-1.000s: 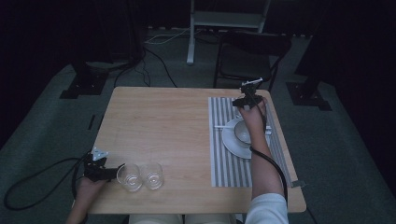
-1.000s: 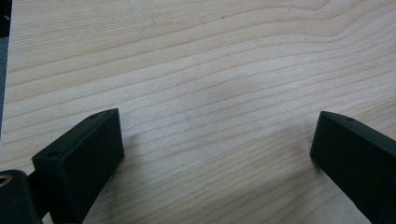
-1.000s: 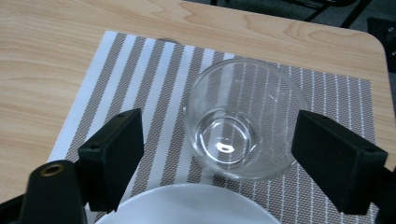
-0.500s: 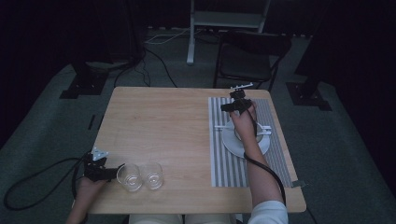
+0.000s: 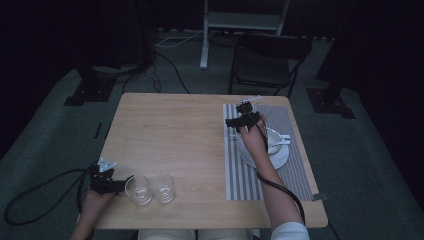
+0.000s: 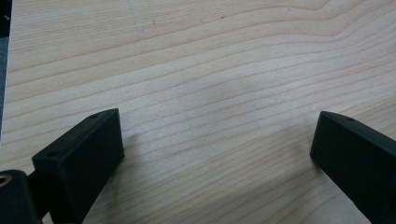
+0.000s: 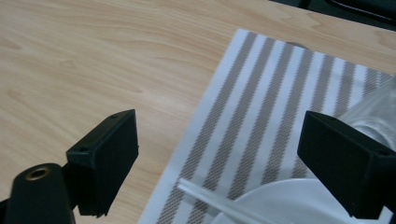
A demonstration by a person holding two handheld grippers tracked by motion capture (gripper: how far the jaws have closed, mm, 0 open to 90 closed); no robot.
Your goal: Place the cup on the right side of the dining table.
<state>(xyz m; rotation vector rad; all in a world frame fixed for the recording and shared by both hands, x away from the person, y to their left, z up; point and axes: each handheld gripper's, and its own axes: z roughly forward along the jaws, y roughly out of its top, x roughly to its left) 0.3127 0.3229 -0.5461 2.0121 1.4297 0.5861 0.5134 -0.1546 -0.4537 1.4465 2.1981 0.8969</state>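
A striped placemat (image 5: pixel 241 176) (image 7: pixel 261 88) lies on the right side of the wooden table (image 5: pixel 170 130). On it rests a white plate (image 5: pixel 281 159) (image 7: pixel 285 200) carrying a white cup (image 5: pixel 273 140) and a pale utensil (image 5: pixel 286 141). My right gripper (image 5: pixel 231 121) (image 7: pixel 219 140) hovers open over the mat's left edge, beside the plate, nothing between its jaws. A thin white stick (image 7: pixel 203 192) lies across the plate's rim. My left gripper (image 5: pixel 122 183) (image 6: pixel 217 135) is open low over bare wood at the front left, just left of two clear glasses (image 5: pixel 138 190) (image 5: pixel 162 187).
A clear glassy object (image 7: pixel 379 109) shows at the right edge of the right gripper view. A dark chair (image 5: pixel 265 62) stands behind the table, with stands and cables on the floor. Bare wood spans the table's middle and far left.
My right gripper has moved left and toward the near side, from the mat's far right corner to its left edge. The left gripper and the glasses have stayed put.
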